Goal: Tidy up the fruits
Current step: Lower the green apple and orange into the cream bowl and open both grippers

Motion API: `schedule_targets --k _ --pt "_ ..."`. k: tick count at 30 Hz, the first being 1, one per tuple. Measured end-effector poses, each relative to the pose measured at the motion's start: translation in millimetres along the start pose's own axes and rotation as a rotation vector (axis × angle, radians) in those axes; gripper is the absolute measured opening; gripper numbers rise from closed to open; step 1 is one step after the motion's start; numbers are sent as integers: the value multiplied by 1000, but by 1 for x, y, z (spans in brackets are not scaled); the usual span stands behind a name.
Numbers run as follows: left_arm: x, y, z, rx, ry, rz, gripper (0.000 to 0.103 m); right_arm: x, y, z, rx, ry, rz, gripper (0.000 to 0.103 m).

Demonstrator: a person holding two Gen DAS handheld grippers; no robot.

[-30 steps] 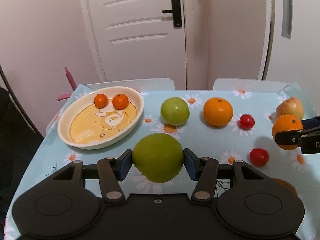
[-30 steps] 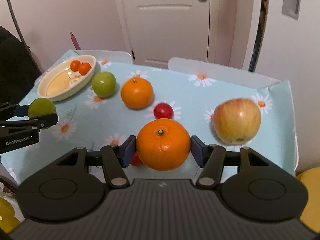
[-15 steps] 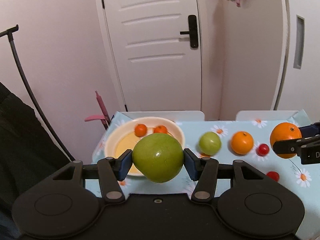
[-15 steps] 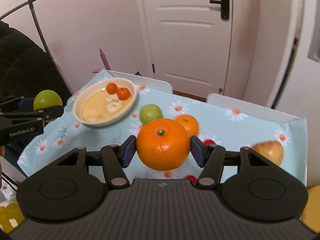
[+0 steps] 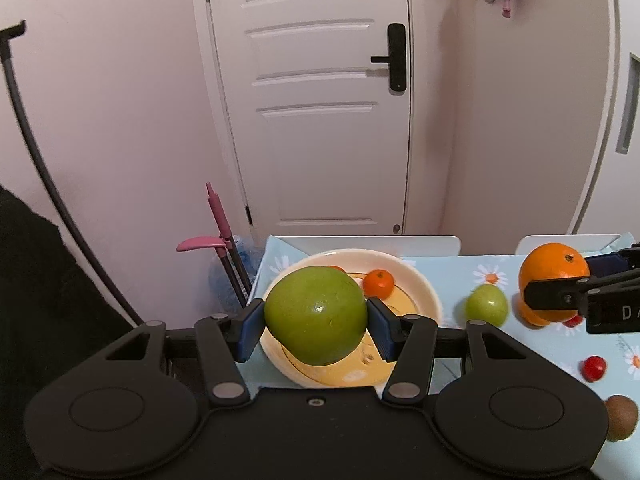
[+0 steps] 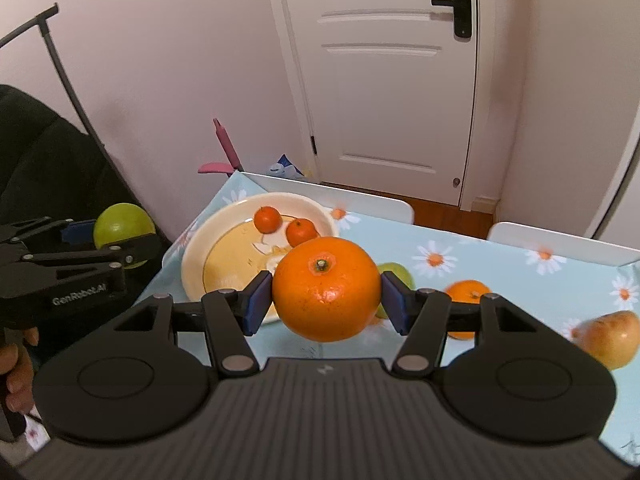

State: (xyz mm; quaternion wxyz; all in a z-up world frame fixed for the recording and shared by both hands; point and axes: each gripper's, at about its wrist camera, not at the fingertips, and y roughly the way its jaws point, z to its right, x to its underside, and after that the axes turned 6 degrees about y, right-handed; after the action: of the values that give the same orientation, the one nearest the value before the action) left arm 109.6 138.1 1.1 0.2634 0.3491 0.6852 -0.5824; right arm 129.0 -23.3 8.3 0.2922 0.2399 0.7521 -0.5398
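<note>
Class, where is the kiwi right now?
Left wrist view, bottom right: the kiwi lies on the tablecloth near its front edge, just below a small red fruit.

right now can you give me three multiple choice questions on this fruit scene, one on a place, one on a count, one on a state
1. Where do the small tangerines lie?
A. in the cream dish
B. on the tablecloth
C. in a gripper

2. How many small tangerines are in the dish?
A. one
B. two
C. four

3. What is the right gripper doing?
A. open, holding nothing
B. shut on a green apple
C. shut on an orange

Answers:
1. A, both small tangerines sit inside the cream dish.
2. B, the right wrist view shows two.
3. C, the right gripper clamps the orange; the left gripper clamps the green apple.
</note>
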Motion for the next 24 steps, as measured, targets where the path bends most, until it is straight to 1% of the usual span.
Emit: schedule_targets --k 6,10,15,18,24 --pt "-6 43 -21 22 69 -15 59 -4 40 -21 29 63 -21 73" --pt "-6 76 -30 36 102 -44 59 -5 63 -29 63 91 -20 73" --pt "-3 114 -29 65 145 -75 59 -7 88 -31 107 111 -19 73" --pt "-2 133 -25 77 179 -83 59 -8 101 -28 116 125 -32 73" --pt "0 162 -17 78 200 -110 59 -10 118 -20 123 135 -46 73"
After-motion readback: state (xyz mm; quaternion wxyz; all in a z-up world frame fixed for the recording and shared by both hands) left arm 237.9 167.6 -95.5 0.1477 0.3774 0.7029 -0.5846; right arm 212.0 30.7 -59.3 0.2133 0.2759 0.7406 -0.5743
